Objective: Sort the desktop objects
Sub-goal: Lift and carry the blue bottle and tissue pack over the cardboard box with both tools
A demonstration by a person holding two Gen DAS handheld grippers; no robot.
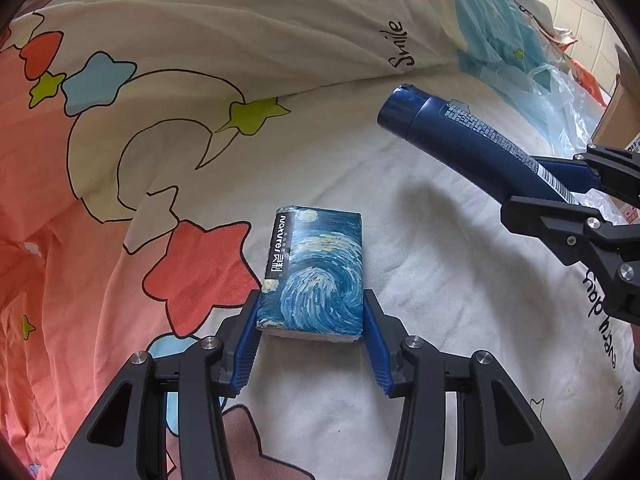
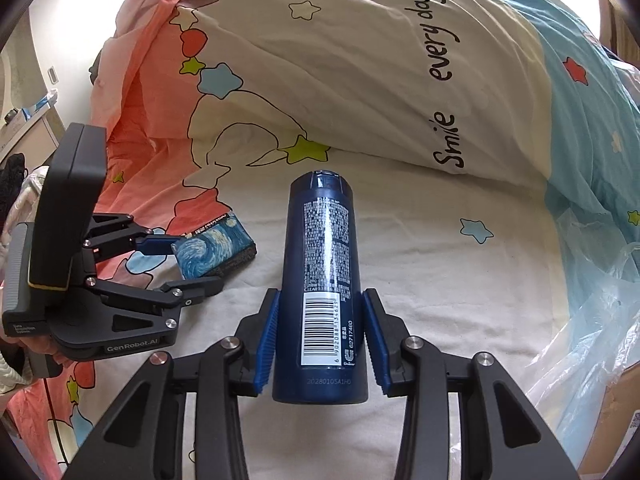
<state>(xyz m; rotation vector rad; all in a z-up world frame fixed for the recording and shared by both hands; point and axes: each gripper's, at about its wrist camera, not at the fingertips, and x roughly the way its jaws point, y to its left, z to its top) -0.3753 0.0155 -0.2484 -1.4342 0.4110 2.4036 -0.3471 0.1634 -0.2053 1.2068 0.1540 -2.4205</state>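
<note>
A tissue pack [image 1: 316, 272] printed with a blue swirl painting sits between the blue pads of my left gripper [image 1: 311, 300], which is shut on its near end, low over the bed sheet. The pack also shows in the right wrist view [image 2: 214, 250], with the left gripper [image 2: 192, 266] around it. My right gripper [image 2: 320, 300] is shut on a dark blue bottle [image 2: 322, 280], cap pointing away, barcode up. In the left wrist view the bottle [image 1: 460, 136] is held off the sheet by the right gripper [image 1: 560, 196].
A rumpled quilt [image 2: 360, 80] with stars and "Smile every day" print rises behind the flat white sheet [image 2: 460, 280]. A clear plastic bag [image 2: 600, 340] and a cardboard box [image 1: 618, 108] lie at the right. A bedside cabinet [image 2: 24, 128] stands far left.
</note>
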